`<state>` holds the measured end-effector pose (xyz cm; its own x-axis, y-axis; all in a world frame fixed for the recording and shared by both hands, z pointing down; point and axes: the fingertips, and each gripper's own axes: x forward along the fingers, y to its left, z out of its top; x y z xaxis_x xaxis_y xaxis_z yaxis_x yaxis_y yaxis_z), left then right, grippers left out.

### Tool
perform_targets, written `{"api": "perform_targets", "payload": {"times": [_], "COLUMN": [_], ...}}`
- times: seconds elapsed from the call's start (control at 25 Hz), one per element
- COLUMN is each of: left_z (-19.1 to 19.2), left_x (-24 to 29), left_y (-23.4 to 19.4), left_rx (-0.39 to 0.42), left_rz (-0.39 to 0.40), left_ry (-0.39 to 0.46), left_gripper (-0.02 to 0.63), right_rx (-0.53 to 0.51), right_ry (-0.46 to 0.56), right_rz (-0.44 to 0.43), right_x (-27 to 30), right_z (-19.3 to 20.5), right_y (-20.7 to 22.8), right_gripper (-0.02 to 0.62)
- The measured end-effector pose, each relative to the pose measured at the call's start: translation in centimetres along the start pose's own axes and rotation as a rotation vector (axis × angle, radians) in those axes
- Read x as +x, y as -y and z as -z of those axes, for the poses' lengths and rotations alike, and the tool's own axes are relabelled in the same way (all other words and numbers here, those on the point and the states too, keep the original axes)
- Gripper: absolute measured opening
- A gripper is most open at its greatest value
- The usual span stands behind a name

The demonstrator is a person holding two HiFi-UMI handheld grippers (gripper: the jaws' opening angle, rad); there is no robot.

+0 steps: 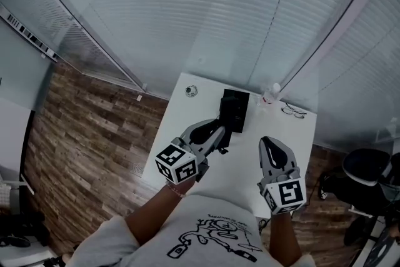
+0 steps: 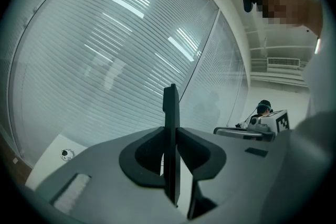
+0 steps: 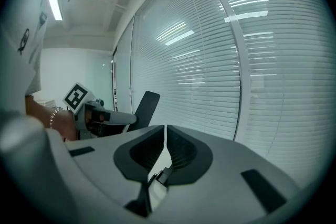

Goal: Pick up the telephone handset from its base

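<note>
- The handset [image 2: 170, 105] sits right between the jaws of the left hand-held gripper [image 2: 170, 135]. In the left gripper view you see it edge-on: a thin black slab standing upright, sticking out well past the jaw tips.
- That gripper is clamped on it. Both pads press flat against the handset's two sides, so the jaws are only as far apart as the handset is thick. No gap shows on either side.
- From the right gripper view you get the side-on look. The handset pokes out of the front of the left hand-held gripper, tilted a bit, up in the air with only the blinds [image 3: 210, 60] behind it.
- The base [image 1: 235, 108] is on the white desk [image 1: 244, 166], just beyond the left gripper's tips in the head view. It's the black block near the far edge. I can't make out the handset itself very well from up there, because it blends in with the gripper and the base.
- The right hand-held gripper [image 3: 165, 136] is off to the right of the left one, well apart from the handset and touching nothing. Its jaws are pinched together with just a sliver between the ribbed pads, and nothing is held in there.
- Both grippers point toward the blinds, roughly side by side over the near half of the desk.
</note>
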<state>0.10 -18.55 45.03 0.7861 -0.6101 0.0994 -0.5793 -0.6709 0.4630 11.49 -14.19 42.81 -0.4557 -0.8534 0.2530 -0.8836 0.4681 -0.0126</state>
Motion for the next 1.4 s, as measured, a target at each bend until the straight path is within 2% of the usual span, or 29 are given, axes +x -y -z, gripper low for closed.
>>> {"api": "perform_targets", "payload": {"times": [0.48, 0.92, 1.4], "left_z": [-5.0, -7.1, -8.0], "left_x": [-4.1, -7.2, -9.0], "left_y": [4.9, 7.5, 9.6], "left_rx": [0.083, 0.157, 0.191], "left_rz": [0.050, 0.057, 0.089], "left_ry": [0.109, 0.179, 0.227], "left_gripper": [0.067, 0.067, 0.069], "right_rx": [-0.028, -0.040, -0.080], "right_ry": [0.072, 0.117, 0.155], "right_rz": [0.016, 0.020, 0.027], "right_x": [-2.5, -4.9, -7.1], "right_z": [-4.3, -6.3, -8.3], "right_y": [-1.0, -2.4, -3.9], "right_gripper": [0.008, 0.008, 0.006]}}
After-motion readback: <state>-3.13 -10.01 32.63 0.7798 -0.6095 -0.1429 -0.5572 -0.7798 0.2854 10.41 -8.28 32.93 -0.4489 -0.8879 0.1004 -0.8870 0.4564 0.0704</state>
